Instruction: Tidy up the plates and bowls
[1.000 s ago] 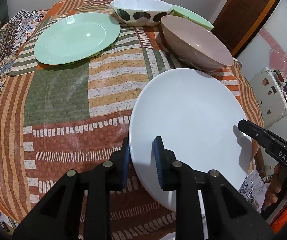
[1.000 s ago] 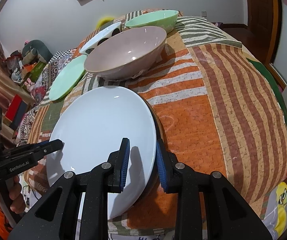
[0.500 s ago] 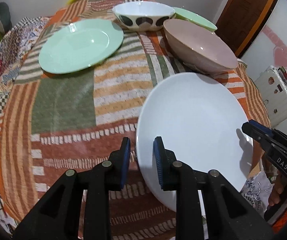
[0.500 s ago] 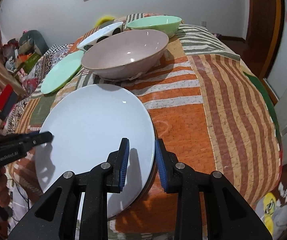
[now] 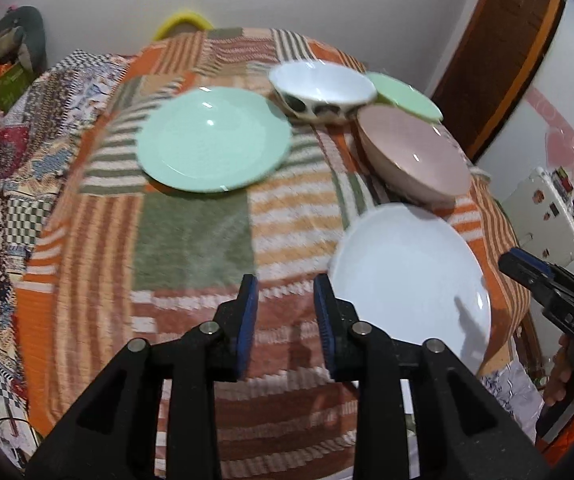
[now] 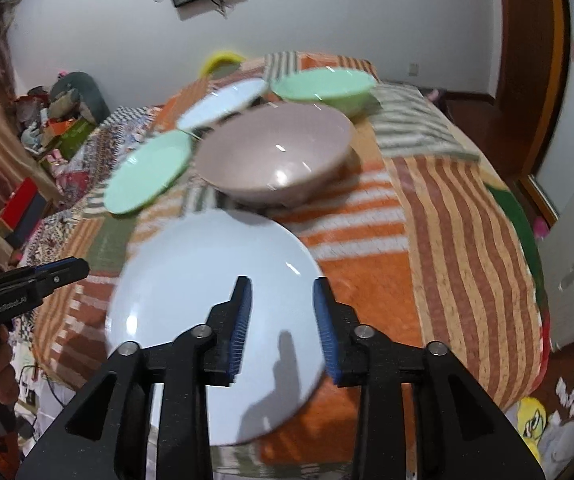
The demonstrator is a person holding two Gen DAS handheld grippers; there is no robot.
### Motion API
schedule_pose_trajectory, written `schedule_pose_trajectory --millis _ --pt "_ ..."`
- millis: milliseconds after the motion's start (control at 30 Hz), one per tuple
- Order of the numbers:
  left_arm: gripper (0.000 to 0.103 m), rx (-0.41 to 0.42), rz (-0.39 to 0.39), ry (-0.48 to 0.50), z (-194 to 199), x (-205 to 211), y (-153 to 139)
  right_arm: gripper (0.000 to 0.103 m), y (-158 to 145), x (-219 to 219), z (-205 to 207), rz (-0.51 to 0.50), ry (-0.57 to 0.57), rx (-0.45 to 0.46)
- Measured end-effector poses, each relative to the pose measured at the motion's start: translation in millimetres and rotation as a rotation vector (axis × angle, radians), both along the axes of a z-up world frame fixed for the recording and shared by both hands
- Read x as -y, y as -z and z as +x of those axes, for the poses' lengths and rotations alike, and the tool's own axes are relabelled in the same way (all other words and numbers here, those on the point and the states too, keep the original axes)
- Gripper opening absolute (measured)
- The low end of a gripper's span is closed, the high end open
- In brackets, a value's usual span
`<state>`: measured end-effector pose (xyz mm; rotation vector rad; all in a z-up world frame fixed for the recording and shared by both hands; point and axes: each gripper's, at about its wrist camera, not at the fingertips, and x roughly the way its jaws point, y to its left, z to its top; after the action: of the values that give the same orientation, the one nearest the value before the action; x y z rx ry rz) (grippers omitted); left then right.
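Observation:
A white plate [image 5: 407, 276] lies on the striped cloth near the front edge; it also shows in the right wrist view [image 6: 207, 276]. My left gripper [image 5: 285, 312] is open and empty, raised just left of the plate's rim. My right gripper [image 6: 281, 320] is open and empty, raised above the plate's right side. Behind the plate stand a pink bowl [image 5: 415, 156] [image 6: 275, 156], a white bowl with dark spots [image 5: 321, 90] [image 6: 223, 104], a green bowl [image 5: 403, 94] [image 6: 325, 84] and a green plate [image 5: 213, 138] [image 6: 147, 172].
The striped patchwork cloth [image 5: 191, 232] covers a domed surface that drops off at the front and sides. A wooden door [image 5: 503, 40] is at the right. Clutter [image 6: 47, 120] sits at the far left by the wall.
Both grippers have opened, let go of the white plate's rim and pulled back and up. The plate now lies flat on the cloth.

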<state>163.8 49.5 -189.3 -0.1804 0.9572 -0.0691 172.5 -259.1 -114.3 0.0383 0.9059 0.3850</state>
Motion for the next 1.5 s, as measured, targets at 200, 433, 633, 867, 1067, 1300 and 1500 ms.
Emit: schedule_pose_trajectory --millis 200,433,633,867,1067,1300,1500 --pt "0.038 0.036 -0.006 -0.087 6.1 -44.5 -13.3 0.047 -12.7 -39.1 8.4 0.009 -0.091 0.044" --pt "0.043 0.057 -0.007 -0.149 30.0 -90.8 -17.2 0.048 -12.6 -85.9 28.9 0.045 -0.162 0.032" --pt "0.043 0.019 -0.039 -0.175 66.8 -126.8 4.2 0.051 -6.1 -124.4 55.2 0.043 -0.186 0.030" --pt "0.043 -0.008 -0.035 -0.165 102.9 -146.5 34.2 0.051 12.0 -160.3 92.4 0.011 -0.189 -0.006" --pt "0.042 -0.017 -0.071 -0.148 135.1 -155.8 52.3 0.051 24.8 -179.6 119.3 -0.004 -0.174 -0.047" --pt "0.024 -0.038 -0.079 -0.139 166.0 -161.4 70.3 0.037 46.7 -187.3 137.1 -0.040 -0.153 -0.115" --pt "0.016 -0.033 -0.091 -0.118 175.7 -162.8 71.4 0.032 52.6 -188.7 145.0 -0.076 -0.124 -0.115"
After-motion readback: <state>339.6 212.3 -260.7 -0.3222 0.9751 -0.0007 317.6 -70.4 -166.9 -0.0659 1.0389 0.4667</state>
